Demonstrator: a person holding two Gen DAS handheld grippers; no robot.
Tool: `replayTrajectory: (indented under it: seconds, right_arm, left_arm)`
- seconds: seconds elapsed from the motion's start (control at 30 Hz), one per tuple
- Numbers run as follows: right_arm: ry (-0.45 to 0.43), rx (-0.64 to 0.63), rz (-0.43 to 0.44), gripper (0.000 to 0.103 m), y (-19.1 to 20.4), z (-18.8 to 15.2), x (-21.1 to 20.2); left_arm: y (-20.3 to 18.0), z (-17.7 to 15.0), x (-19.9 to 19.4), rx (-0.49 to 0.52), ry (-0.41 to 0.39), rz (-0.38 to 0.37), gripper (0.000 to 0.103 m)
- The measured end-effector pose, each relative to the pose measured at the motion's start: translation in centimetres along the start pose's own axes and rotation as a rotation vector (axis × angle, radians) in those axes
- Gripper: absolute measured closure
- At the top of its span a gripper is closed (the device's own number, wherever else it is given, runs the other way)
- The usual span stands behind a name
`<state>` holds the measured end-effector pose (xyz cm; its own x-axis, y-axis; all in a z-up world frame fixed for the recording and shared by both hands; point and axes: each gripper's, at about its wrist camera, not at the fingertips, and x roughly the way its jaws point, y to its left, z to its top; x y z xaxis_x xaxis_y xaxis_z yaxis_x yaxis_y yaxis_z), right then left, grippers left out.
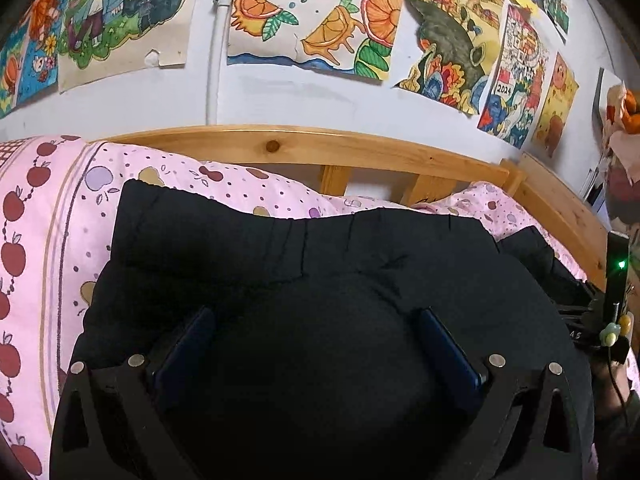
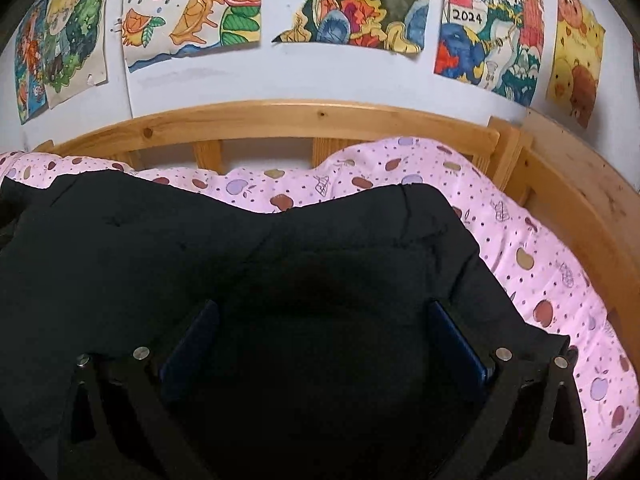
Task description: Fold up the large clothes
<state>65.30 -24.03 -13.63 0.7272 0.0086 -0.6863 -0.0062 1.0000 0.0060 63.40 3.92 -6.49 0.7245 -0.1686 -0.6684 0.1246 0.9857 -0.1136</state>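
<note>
The black garment (image 1: 304, 264) lies on the pink bedsheet (image 1: 52, 216), its long axis running side to side along the wooden bed rail (image 1: 304, 144). The left gripper (image 1: 316, 344) and right gripper (image 2: 324, 336) hover over it, fingers spread wide.

The left tongs (image 1: 316, 344) hang over a big black padded coat (image 1: 304, 264), with their two blue fingers (image 1: 184, 356) spread wide apart. The coat lies on a pink bed sheet (image 1: 52, 216) with apples on it. Behind it runs a wooden bed rail (image 1: 304, 146). Bright drawings (image 1: 316, 16) hang on the white wall. The other tongs (image 1: 612, 320) show at the right edge.
</note>
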Motion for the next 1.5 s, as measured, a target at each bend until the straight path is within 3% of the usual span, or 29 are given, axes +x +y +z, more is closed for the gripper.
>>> replayTrajectory:
  seconds: [0.57, 1.17, 1.37, 1.5]
  right_arm:
    - [-0.061, 0.08, 0.079, 0.001, -1.8, -0.9, -0.5]
    - [-0.102, 0.078, 0.072, 0.001, -1.7, -1.5, -1.1]
    - [-0.156, 0.057, 0.007, 0.001, -1.0, -1.8, -2.6]
    - [-0.223, 0.028, -0.1, 0.002, -0.2, -2.3, -4.7]
  left_arm:
    - [0.1, -1.1, -0.9, 0.003, -0.066, -0.023, 0.0]
    - [0.3, -1.5, -1.0, 0.014, -0.089, -0.023, 0.0]
    - [0.2, -2.1, -1.4, 0.034, -0.117, -0.012, 0.0]
    - [0.4, -2.5, -2.4, 0.032, -0.154, -0.037, 0.0]
